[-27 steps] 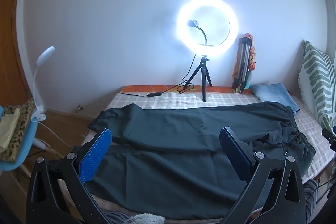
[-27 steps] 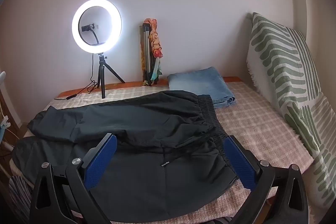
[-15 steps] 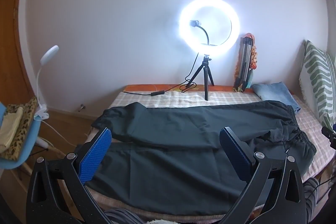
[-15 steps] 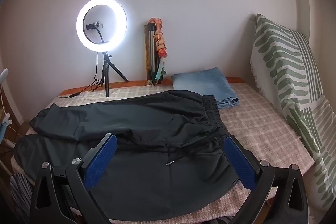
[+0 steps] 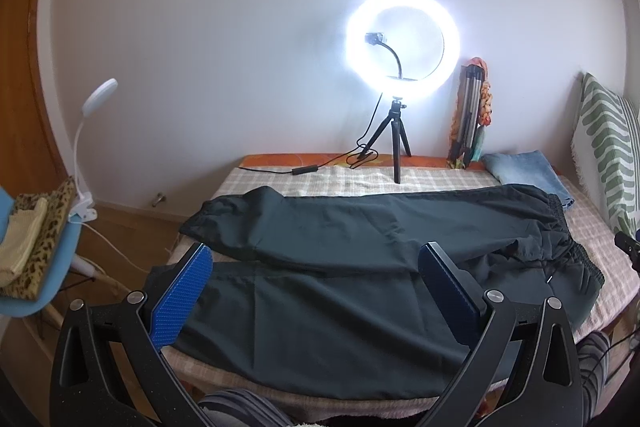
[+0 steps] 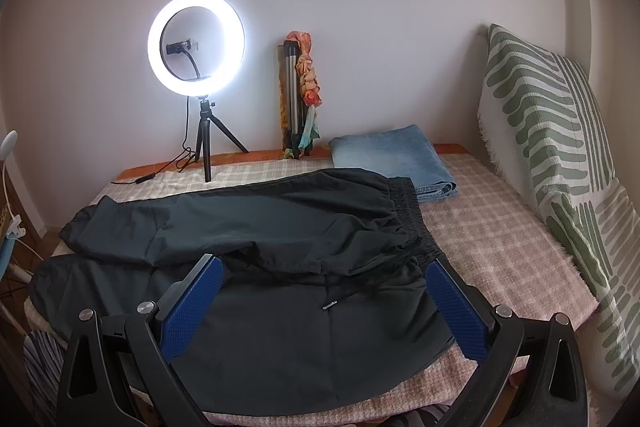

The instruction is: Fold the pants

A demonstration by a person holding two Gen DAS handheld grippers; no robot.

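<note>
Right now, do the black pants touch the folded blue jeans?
Touching. The right wrist view shows the waistband of the black pants lying against the near corner of the folded blue jeans, no checked bed cover between them.

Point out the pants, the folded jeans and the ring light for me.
pants [image 6: 280, 223], right wrist view, upper leg fabric.
folded jeans [image 6: 392, 155], right wrist view, top face.
ring light [image 5: 452, 39], left wrist view, glowing rim.

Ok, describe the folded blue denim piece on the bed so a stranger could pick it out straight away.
Start at the lit ring light standing on the checked bedspread by the wall, then go right past the folded tripod. The folded denim lies there, beside the waistband of the black pants. It alone is pale blue and neatly squared.
</note>
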